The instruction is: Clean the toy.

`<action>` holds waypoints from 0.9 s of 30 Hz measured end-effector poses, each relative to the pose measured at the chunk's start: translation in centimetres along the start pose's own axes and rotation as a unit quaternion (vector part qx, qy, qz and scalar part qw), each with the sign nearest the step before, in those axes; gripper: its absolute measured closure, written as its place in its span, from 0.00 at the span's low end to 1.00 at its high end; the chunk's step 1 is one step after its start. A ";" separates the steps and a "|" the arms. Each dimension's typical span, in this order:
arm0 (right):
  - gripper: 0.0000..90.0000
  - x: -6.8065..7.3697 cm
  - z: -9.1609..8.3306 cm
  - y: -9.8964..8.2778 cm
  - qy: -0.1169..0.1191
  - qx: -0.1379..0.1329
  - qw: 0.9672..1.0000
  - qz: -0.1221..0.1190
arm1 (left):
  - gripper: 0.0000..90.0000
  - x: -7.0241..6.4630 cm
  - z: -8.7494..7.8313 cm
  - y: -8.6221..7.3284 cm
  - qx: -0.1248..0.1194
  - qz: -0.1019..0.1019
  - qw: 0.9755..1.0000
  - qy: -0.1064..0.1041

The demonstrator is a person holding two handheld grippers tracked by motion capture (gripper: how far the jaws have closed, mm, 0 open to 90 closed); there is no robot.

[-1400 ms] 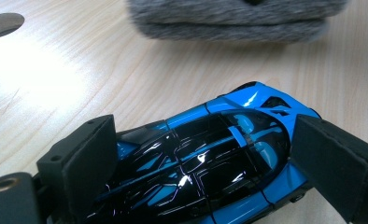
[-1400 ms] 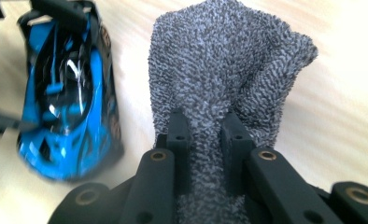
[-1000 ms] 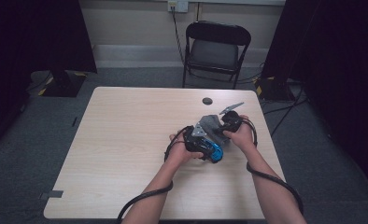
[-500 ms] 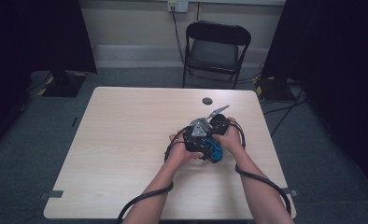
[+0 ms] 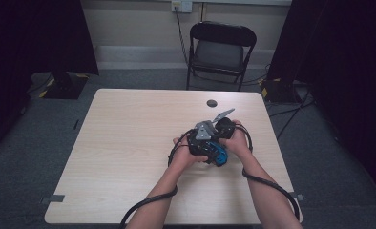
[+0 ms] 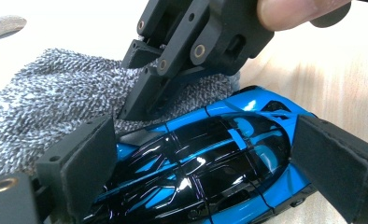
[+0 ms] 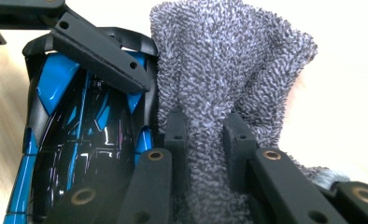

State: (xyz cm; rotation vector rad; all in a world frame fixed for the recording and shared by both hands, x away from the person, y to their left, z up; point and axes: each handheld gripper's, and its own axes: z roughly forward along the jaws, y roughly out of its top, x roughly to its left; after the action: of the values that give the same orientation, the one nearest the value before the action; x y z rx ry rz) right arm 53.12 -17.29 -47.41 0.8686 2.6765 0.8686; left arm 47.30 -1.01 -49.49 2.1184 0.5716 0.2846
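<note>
Because the left gripper [image 6: 205,154] clamps its pads on the blue-and-black toy car [image 6: 205,158] from both sides, pinning it near the table's [image 5: 129,143] right middle, the right gripper [image 7: 204,135], jaws narrowed on a bunched grey terry cloth [image 7: 224,60], can likely wipe the glossy body beside it.

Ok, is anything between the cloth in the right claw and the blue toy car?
Nothing visible. The right claw is shut on the grey cloth, which lies right against the blue toy car. The left claw straddles the car, one jaw close by the cloth.
</note>
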 end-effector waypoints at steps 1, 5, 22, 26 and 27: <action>0.84 0.0 0.0 0.0 0.001 0.000 1.000 -0.001 | 0.08 0.0 0.0 0.0 -0.001 0.001 1.000 0.000; 0.84 -0.2 -0.3 -0.2 0.006 0.003 1.000 -0.002 | 0.08 0.0 0.0 0.0 -0.001 0.001 1.000 0.000; 0.84 -0.5 -1.4 -1.5 0.018 0.007 1.000 -0.007 | 0.08 -0.1 0.1 0.0 -0.003 -0.002 1.000 0.002; 0.85 -0.6 -1.6 -1.8 0.020 0.007 1.000 -0.003 | 0.08 -0.2 0.1 0.0 -0.003 -0.002 1.000 0.002; 0.84 -0.6 -1.7 -1.9 0.020 0.007 1.000 -0.006 | 0.08 -0.2 0.1 0.0 -0.002 -0.002 1.000 0.002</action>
State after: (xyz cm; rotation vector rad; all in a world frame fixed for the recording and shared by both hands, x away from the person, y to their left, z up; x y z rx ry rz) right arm 52.16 -19.67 -47.16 0.8474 2.7232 0.8746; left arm 47.18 -1.13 -49.52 2.1132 0.5778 0.2872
